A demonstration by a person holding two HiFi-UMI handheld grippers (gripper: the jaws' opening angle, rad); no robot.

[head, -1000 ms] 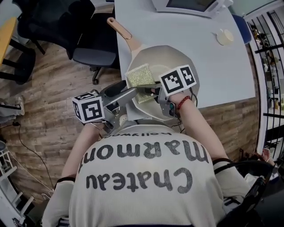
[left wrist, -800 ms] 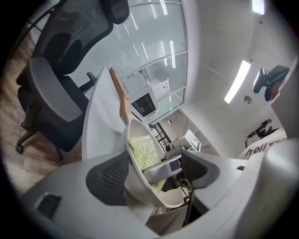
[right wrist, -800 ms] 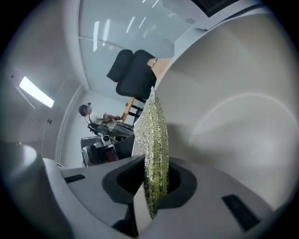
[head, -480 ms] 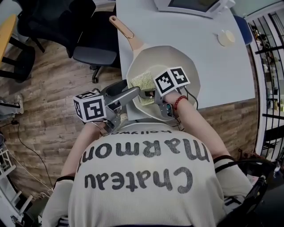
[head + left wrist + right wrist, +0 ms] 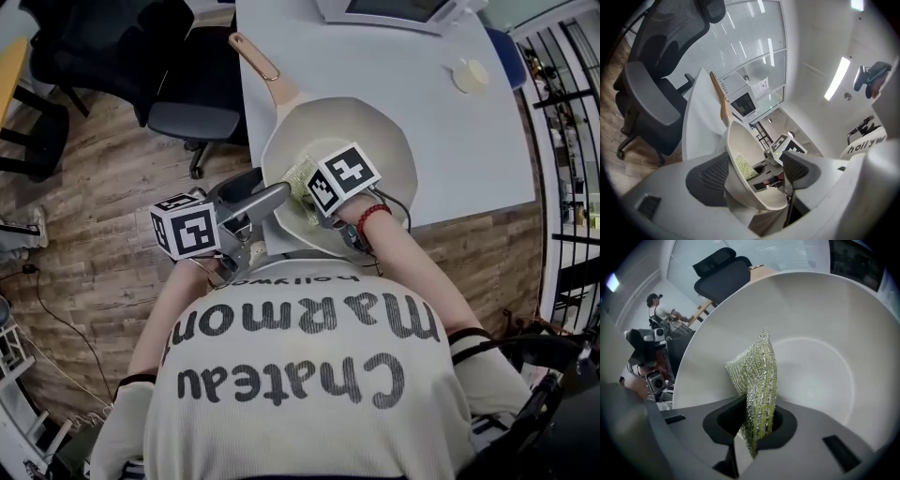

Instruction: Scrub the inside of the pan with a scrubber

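Scrubber (image 5: pixel 757 380): green-gold mesh pad, folded upright, its lower edge pinched in the right claw and its upper part leaning against the inner wall of the pan; in the head view it shows as a small green patch (image 5: pixel 300 176) at the pan's near left side
Right claw (image 5: pixel 757 420): closed tight on the scrubber, pad material bunched between the two jaws; claw is inside the pan, pointing at the sloped wall
Pan (image 5: pixel 375 141): cream-white, round, deep-walled; sits at the near left corner of the desk with its near rim overhanging the desk edge toward the person
Handle (image 5: pixel 255 58): tan, runs away from the person and to the left, over the desk's left edge
Left claw (image 5: pixel 754 176): closed on the near left rim of the pan, one jaw against the outer wall, the other on the inner side; pan appears tilted in this view
Desk (image 5: pixel 441 159): white top
Round object (image 5: pixel 471 75): small, pale, on the desk well apart from the pan, to the far right; identity cannot be told
Bracelet (image 5: pixel 372 217): red, on the wrist behind the right claw
Office chair (image 5: pixel 197 103): dark, just beside the desk's left edge
Wooden floor (image 5: pixel 84 216): brown planks left of the desk
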